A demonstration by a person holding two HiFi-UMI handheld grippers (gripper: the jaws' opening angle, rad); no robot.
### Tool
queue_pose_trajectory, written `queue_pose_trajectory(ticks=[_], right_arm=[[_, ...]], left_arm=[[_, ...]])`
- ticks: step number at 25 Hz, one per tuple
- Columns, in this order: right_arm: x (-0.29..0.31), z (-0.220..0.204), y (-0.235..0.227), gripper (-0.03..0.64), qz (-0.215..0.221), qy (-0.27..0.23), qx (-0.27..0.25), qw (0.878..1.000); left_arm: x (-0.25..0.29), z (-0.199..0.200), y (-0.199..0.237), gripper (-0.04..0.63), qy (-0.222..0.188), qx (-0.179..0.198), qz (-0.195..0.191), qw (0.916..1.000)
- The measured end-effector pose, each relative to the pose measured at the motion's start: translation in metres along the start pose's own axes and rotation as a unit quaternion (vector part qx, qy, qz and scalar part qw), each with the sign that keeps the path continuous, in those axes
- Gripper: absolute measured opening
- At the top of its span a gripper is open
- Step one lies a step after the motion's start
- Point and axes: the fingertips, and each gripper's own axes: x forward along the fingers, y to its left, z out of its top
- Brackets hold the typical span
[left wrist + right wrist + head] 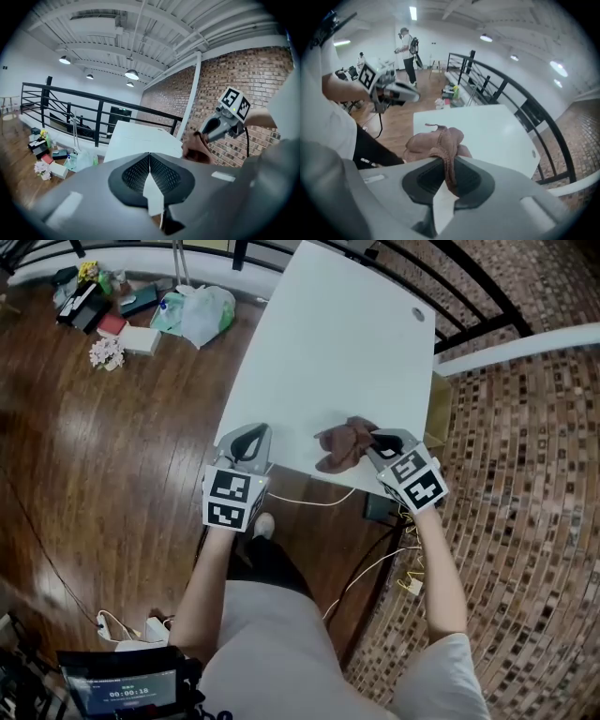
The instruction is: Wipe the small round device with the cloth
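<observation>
**A:** Item one, the carrier?
**B:** White rectangular surface (319, 343), standing on a dark wooden floor (112, 456) beside a black metal railing (469, 292).

**A:** Item two, the task's thing?
**B:** Small round grey device (417, 314), flat on the surface at its far right corner. It is well apart from both grippers.

**A:** Item three?
**B:** Crumpled reddish-brown cloth (342, 443), bunched just inside the near edge, toward the near right corner. One fold runs up between the right fingers (465, 176).

**A:** Right gripper?
**B:** Right gripper (375, 441), grey with a marker cube. Its fingers are clamped on that fold of cloth.

**A:** Left gripper?
**B:** Left gripper (251, 439), same make, over the near edge by the near left corner. Its fingers are pressed together with nothing between them, and it is apart from the cloth.

**A:** Sundries?
**B:** Pale green plastic bag (202, 310) on the floor off the far left corner.
</observation>
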Motion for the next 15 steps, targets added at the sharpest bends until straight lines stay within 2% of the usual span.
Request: queue_pose_trajectory(ticks=[2,4,5,8,10,13,15], right_arm=[[-0.004,0.025,-0.022,0.035,-0.030,-0.033,0.013,0.999],[0.017,0.034,-0.035,0.034,-0.037,-0.020,0.018,0.999],[0.033,0.034,-0.037,0.035,-0.027,-0.006,0.020,0.999],[0.070,0.032,-0.018,0.034,0.036,0.015,0.031,0.999],[0.072,0.032,0.004,0.035,0.059,0.012,0.016,0.998],[0.063,0.029,0.032,0.034,0.056,0.002,-0.015,0.998],[0.054,0.022,0.043,0.035,0.034,-0.006,-0.028,0.999]], left_arm=[[-0.001,0.001,0.005,0.015,-0.003,0.004,0.005,1.0000],[-0.003,0.004,0.008,0.015,-0.007,0.002,0.007,0.9999],[-0.004,0.005,0.007,0.015,-0.009,0.000,0.007,0.9999],[-0.006,0.004,0.007,0.015,-0.006,0.006,0.008,0.9999],[-0.006,0.002,0.009,0.015,-0.003,0.011,0.014,0.9998],[-0.007,0.001,0.010,0.015,-0.002,0.010,0.014,0.9998],[-0.006,0.001,0.008,0.015,-0.001,0.011,0.011,0.9999]])
